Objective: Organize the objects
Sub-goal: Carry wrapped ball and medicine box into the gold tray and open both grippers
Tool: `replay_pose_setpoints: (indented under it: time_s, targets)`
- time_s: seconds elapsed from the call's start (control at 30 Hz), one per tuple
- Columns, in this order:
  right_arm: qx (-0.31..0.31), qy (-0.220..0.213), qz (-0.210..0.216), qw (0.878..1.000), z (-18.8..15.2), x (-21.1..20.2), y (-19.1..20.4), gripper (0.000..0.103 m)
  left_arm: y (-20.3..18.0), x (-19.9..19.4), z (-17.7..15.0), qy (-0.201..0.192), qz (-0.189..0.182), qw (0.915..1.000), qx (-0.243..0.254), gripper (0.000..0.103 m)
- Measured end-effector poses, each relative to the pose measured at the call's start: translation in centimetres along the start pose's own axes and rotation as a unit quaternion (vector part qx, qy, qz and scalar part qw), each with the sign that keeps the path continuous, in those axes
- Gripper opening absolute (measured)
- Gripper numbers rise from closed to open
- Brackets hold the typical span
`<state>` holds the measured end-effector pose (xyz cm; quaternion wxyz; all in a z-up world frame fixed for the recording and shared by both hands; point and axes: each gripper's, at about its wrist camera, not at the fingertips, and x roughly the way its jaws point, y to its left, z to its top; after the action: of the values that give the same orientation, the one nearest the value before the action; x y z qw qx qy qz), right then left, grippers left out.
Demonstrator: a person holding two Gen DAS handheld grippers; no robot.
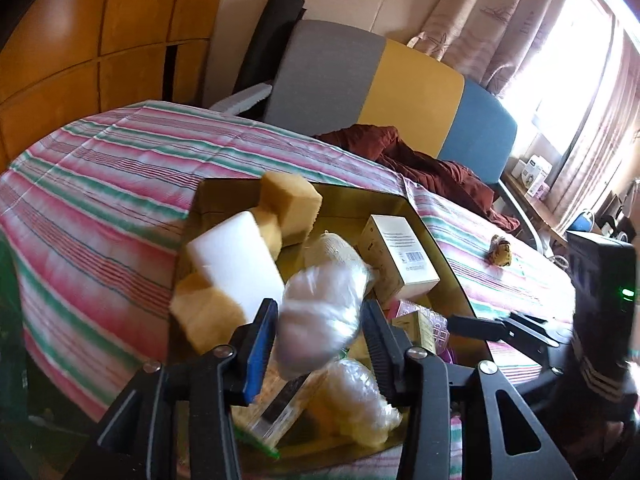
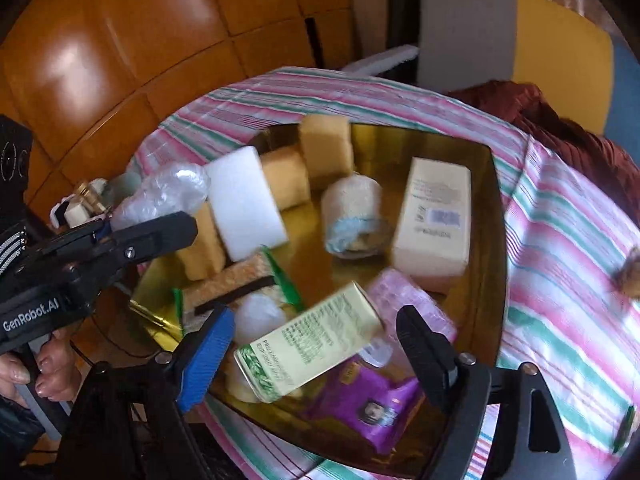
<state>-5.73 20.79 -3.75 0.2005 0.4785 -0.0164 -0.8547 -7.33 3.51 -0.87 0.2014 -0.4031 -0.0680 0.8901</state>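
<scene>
Now | plastic-wrapped bundle [image 1: 320,312]: crinkled, translucent white | between left tool [image 1: 320,320] jaws

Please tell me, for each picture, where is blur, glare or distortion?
Left wrist view: the window is overexposed, the clear bag between the fingers is motion-blurred, and the wardrobe lines bend from the fisheye. Right wrist view: the green box and cream box are smeared, and the wardrobe shows glare.

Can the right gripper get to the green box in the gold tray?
Probably yes. The green box lies right between the open fingers of the right gripper, on top of the pile in the gold tray, with nothing covering it. It looks blurred, so it may be shifting.
</scene>
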Motion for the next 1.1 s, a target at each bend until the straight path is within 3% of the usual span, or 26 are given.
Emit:
replay_pose_setpoints:
  time_s: [0.2, 0.33, 0.63, 1.1]
  targets:
    - [0.029, -0.004, -0.005, 1.0, -1.2, -1.2, -1.0, 0.085, -0.7, 0.9, -0.6, 0.011, 0.004, 0.9999, 0.006, 0.055]
    - [0.04, -0.013, -0.011, 0.999, -1.5, -1.6, -1.1, 0.085, -0.8, 0.0, -1.2, 0.003, 0.034, 0.9992, 0.018, 0.055]
    - [0.027, -0.025, -0.044, 0.998, -1.9, -2.4, 0.2, 0.085, -1.3, -2.8, -2.1, -0.035, 0.094, 0.994, 0.043, 0.07]
    - [0.028, -0.06, -0.106, 0.992, -2.5, -4.9, 0.4, 0.085, -4.1, -4.5, -2.4, -0.059, 0.106, 0.9891, 0.083, 0.074]
